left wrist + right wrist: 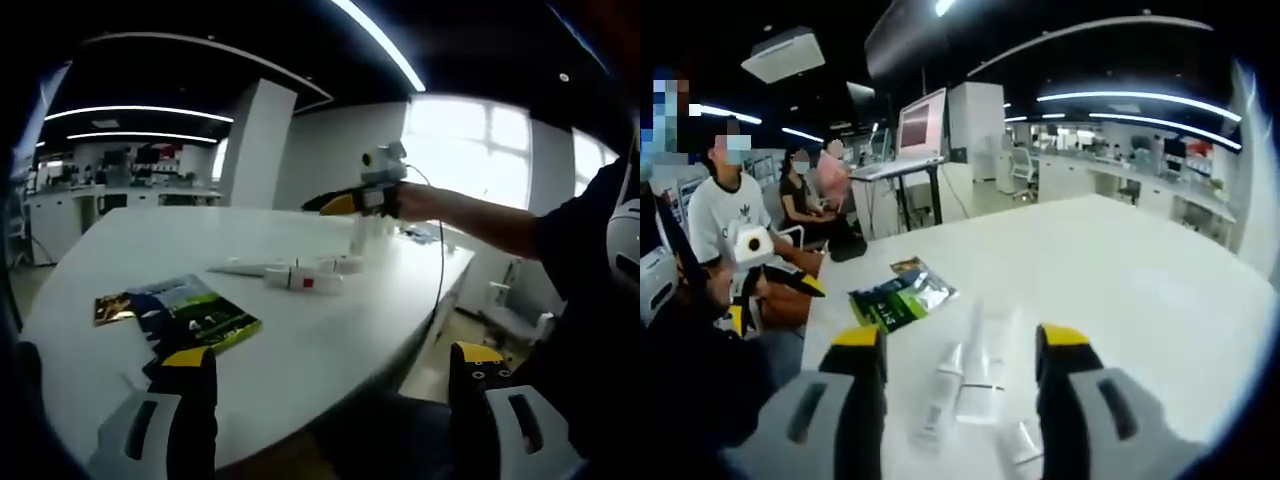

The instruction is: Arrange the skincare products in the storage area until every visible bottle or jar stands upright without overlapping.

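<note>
1. Little of the job looks done: the white skincare tubes and bottles (305, 273) lie flat in a loose cluster on the white tabletop (330, 350), and one white bottle (358, 235) at the far end seems to stand upright.
2. Left to do, as I judge it: stand each lying product up, apart from its neighbours.
3. My right gripper (960, 350) hovers over the products with its fingers spread wide, holding nothing; a white tube (985, 375) lies between them.
4. My left gripper (330, 365) hangs near the tabletop's near edge, fingers wide and empty, beside a green glossy packet (190, 312).
</note>
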### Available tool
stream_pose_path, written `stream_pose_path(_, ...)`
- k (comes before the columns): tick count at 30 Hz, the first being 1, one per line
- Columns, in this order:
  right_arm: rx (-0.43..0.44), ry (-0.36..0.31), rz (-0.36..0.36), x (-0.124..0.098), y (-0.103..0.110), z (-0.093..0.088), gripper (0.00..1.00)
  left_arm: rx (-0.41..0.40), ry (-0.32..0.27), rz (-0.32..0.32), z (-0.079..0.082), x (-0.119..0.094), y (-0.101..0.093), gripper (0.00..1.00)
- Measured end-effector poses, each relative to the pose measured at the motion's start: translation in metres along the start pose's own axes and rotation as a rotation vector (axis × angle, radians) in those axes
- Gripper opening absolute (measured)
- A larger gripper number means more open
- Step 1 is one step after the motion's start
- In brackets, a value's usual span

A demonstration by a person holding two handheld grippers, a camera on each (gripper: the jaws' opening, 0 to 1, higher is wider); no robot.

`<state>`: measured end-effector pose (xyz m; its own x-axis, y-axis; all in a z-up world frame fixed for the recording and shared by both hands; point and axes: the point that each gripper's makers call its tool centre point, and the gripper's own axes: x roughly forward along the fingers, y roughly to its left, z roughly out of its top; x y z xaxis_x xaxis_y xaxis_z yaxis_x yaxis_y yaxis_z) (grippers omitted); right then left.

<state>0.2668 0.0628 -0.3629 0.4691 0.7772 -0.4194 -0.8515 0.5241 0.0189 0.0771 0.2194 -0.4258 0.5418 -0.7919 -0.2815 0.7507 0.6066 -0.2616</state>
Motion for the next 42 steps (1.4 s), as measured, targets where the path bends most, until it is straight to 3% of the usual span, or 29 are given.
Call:
stream_pose_path(16, 0.021, 0.113, -0.013, 0.043, 0.003, -0.019, 0.59, -0.025, -0.027, -0.010, 0.000, -0.005, 0.001, 0.99)
stream_pose_path(29, 0.051, 0.170, -0.037, 0.065, -0.002, -0.031, 0.61, -0.009, -0.024, 0.008, -0.003, -0.015, 0.006, 0.99)
stream_pose_path(38, 0.071, 0.233, -0.065, 0.083, -0.008, -0.045, 0.56, -0.006, -0.032, 0.010, -0.002, -0.018, 0.007, 0.99)
stream_pose_path(42, 0.096, 0.228, -0.049, 0.090, -0.004, -0.046, 0.54, -0.006, -0.029, 0.014, -0.002, -0.020, 0.008, 0.99)
